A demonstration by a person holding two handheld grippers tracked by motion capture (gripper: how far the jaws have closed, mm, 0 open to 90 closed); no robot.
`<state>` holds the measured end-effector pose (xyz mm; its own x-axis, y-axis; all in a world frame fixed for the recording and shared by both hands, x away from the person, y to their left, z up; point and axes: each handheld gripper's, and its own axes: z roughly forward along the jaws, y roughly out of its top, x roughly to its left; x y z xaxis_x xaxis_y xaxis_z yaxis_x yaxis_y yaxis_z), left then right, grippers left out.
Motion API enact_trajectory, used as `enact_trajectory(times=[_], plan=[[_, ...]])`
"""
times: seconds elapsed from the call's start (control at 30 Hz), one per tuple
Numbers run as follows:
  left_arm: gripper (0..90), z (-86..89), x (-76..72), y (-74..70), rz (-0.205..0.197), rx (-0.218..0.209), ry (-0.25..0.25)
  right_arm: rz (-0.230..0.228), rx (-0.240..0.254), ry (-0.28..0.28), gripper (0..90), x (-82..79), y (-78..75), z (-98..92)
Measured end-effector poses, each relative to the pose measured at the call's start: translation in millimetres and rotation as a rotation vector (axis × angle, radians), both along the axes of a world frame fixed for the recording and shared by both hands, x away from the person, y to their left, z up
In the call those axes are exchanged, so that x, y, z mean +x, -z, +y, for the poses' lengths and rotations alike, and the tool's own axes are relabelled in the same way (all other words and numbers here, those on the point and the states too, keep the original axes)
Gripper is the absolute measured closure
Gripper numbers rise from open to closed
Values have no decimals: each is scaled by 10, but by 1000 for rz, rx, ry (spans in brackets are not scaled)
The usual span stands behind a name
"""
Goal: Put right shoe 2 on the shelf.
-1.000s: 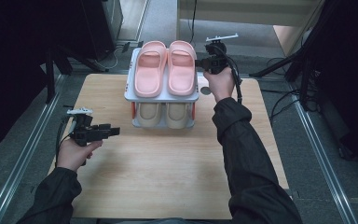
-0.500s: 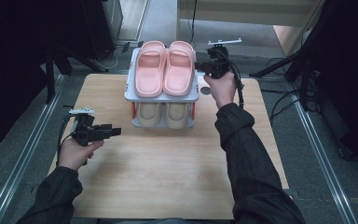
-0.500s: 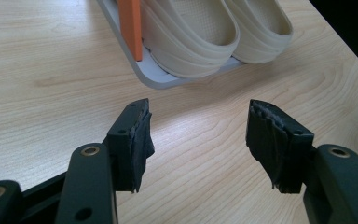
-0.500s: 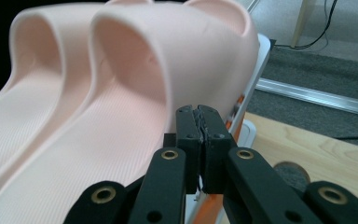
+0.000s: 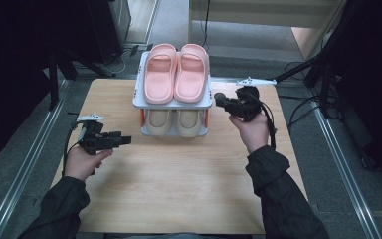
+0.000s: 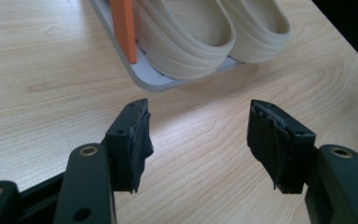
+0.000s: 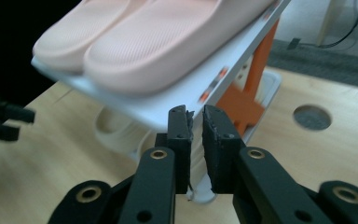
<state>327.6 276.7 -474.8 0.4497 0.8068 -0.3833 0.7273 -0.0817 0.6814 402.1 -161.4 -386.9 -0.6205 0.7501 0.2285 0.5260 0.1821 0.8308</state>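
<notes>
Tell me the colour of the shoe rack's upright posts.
Orange: the rack's upright posts show best in the left gripper view, beside the cream slippers.

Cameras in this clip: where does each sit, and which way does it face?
High view: above the person's side, looking down at the table and shoe rack; both forearms and tongs show.
Left gripper view: on the left tongs, open, facing the beige slippers.
Right gripper view: on the right tongs, nearly closed, facing the pink slippers.
All share the rack.

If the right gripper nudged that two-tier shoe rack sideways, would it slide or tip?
Probably slide: the shoe rack looks light plastic on smooth table. It may wobble; pink slippers sit high. Cream slippers weight its base somewhat.
</notes>
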Motion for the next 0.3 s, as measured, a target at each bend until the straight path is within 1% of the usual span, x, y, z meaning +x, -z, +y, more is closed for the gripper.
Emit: enact_trajectory(times=[0.07,0.17,0.23,0.3], plan=[[392,-2,4,1,0,5,4,10,2,-16,790,-103,96,-15],[386,-14,4,2,-1,8,7,5,2,-44,736,-240,241,-25],[381,-26,9,8,-4,14,7,-5,4,-60,703,-308,325,-27],[372,-35,13,10,-3,24,9,-12,15,-66,676,-340,399,-32]])
